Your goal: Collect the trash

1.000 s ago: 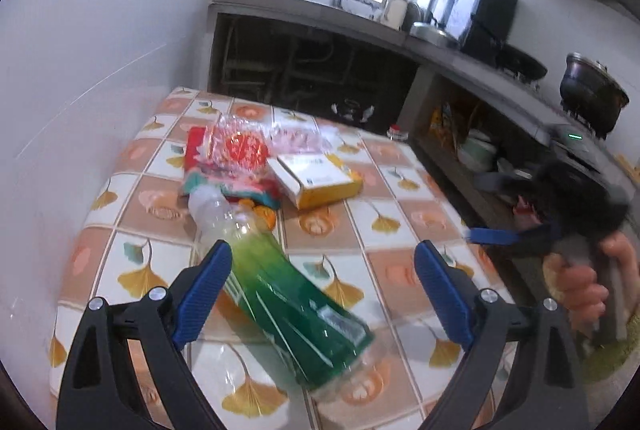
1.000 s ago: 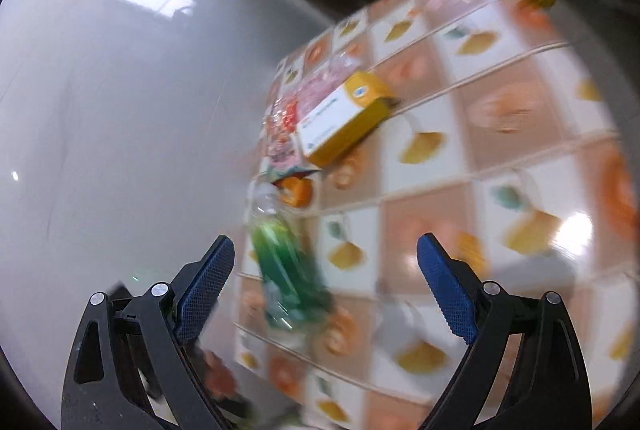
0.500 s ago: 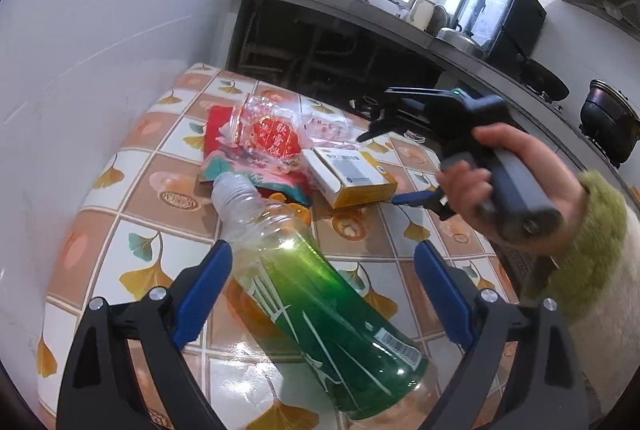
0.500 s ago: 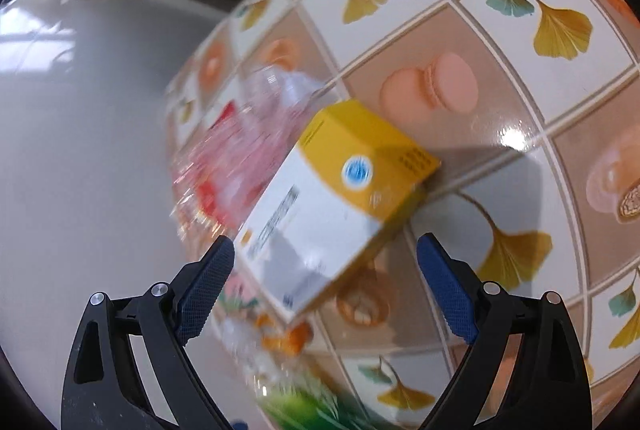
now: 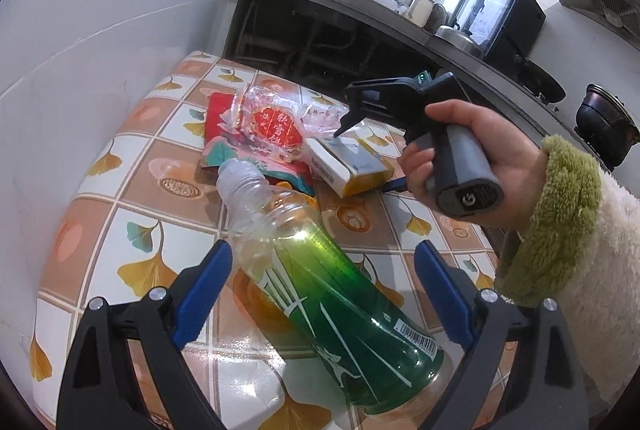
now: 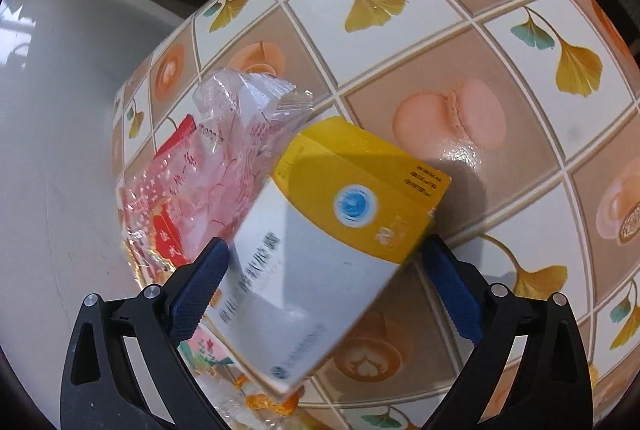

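Observation:
A green-labelled clear plastic bottle [image 5: 320, 282] lies on the tiled table between the fingers of my open left gripper [image 5: 322, 294], neck pointing away. Beyond it lie red and clear crinkled wrappers [image 5: 264, 125] and a yellow-and-white carton [image 5: 348, 165]. In the right wrist view the carton [image 6: 332, 242] sits between the wide-open fingers of my right gripper [image 6: 324, 286], not pinched, with the wrappers [image 6: 200, 189] to its left. In the left wrist view a hand holds the right gripper [image 5: 360, 147] over the carton.
The table [image 5: 168, 181] stands against a white wall [image 5: 80, 9] on the left. A dark counter [image 5: 360, 17] with a kettle, a cabinet and pots runs behind and to the right. Bare tiles [image 6: 480, 49] lie right of the carton.
The right gripper swung in from the right and closed in on the carton, which now lies between its fingers. The left gripper crept forward around the bottle.

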A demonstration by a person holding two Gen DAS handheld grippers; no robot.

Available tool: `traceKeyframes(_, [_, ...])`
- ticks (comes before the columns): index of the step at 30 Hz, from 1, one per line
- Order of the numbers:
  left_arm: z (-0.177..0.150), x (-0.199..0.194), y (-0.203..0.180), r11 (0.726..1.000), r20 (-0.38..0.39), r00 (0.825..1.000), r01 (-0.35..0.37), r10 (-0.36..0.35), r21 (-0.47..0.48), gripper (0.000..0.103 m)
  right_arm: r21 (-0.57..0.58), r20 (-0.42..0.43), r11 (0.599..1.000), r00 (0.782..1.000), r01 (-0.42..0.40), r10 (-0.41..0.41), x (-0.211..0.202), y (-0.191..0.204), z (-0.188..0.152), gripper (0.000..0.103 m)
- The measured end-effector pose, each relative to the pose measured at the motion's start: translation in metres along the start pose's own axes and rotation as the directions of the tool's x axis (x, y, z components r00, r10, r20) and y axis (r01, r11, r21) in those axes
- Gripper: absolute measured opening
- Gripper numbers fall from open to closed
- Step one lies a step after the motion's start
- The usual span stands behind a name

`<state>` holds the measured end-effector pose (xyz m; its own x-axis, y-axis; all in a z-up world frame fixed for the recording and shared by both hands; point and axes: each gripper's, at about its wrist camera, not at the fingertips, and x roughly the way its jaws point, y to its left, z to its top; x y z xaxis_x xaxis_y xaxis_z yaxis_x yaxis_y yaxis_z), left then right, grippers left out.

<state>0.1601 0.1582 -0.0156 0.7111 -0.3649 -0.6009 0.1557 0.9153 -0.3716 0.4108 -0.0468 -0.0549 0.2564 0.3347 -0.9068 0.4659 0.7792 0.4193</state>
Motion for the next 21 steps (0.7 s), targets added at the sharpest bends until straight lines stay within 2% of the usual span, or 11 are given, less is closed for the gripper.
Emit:
traceKeyframes(4, [-0.001, 0.002, 0.002, 1.0, -0.003, 1.0, 0.006, -0.006, -0.01, 0.09, 0.018, 0.01, 1.0, 1.0, 0.014, -0.014, 0.001, 0.005, 0.005, 0.094])
traceKeyframes(7, [-0.002, 0.004, 0.004, 1.0, -0.008, 1.0, 0.002, -0.002, -0.016, 0.09, -0.01, 0.012, 0.999, 0.999, 0.044, -0.044, 0.006, 0.01, 0.006, 0.096])
traceKeyframes(11, [-0.004, 0.005, 0.004, 1.0, -0.027, 1.0, 0.015, -0.015, -0.014, 0.09, -0.133, 0.029, 0.989, 0.998, 0.067, -0.063, 0.01, 0.021, 0.005, 0.094])
traceKeyframes(16, [-0.009, 0.01, 0.003, 1.0, -0.059, 0.998, 0.028, -0.028, -0.007, 0.09, -0.279, 0.021, 0.958, 0.998, 0.066, -0.063, 0.004, 0.01, -0.004, 0.089])
traceKeyframes(21, [-0.011, 0.021, 0.002, 0.999, -0.084, 0.996, 0.031, -0.033, -0.027, 0.09, -0.454, 0.01, 0.887, 0.996, 0.083, -0.089, -0.006, -0.002, -0.021, 0.088])
